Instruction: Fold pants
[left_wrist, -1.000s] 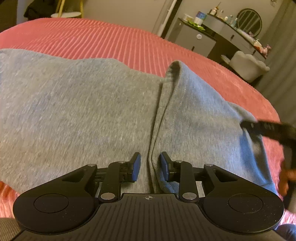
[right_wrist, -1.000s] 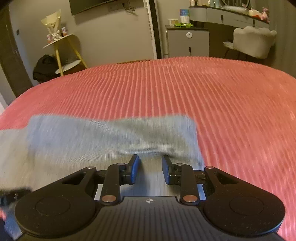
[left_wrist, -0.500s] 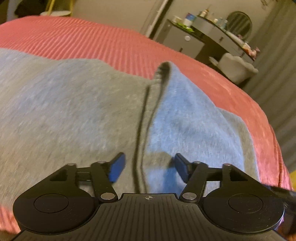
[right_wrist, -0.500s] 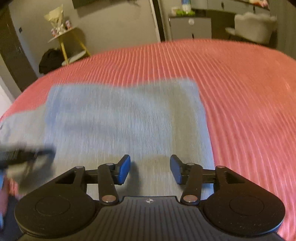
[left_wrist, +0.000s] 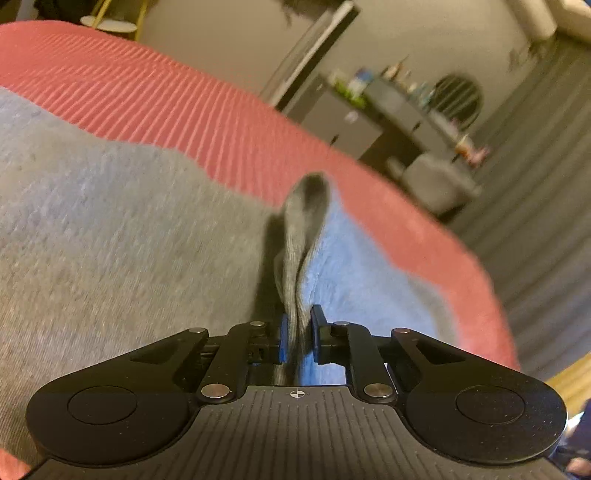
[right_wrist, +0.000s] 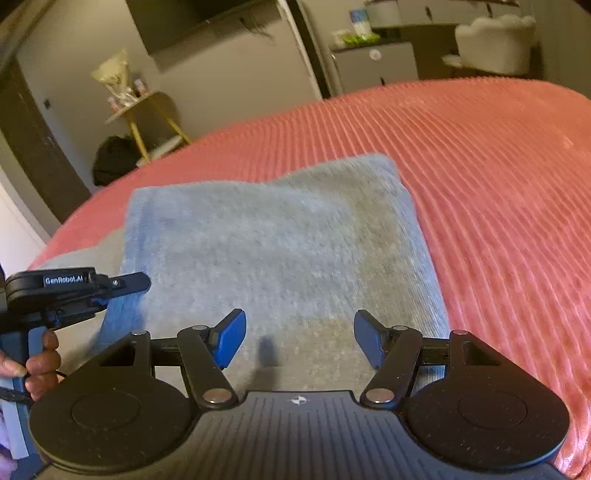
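Grey pants (left_wrist: 110, 229) fold now pinched by left gripper (left_wrist: 298, 334), right gripper (right_wrist: 299, 341) opening

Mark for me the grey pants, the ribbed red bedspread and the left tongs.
Grey knit pants (right_wrist: 280, 243), right wrist view, folded top layer.
Ribbed red bedspread (right_wrist: 498, 177), right wrist view, bare part.
Left tongs (left_wrist: 297, 334), left wrist view, between fingertips, shut on pants.

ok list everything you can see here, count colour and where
pants: 1, grey, partly folded flat on the bed, a raised fold pinched by the left gripper
bedspread: 1, red ribbed, under the pants
side table: 1, yellow-legged, by the far wall
cabinet: 1, grey, beyond the bed
chair: 1, white, beside the cabinet
left gripper: 1, black with blue pads, shut on the fold
right gripper: 1, black with blue pads, jaws opening, nothing between them
hand: 1, on the left gripper's handle
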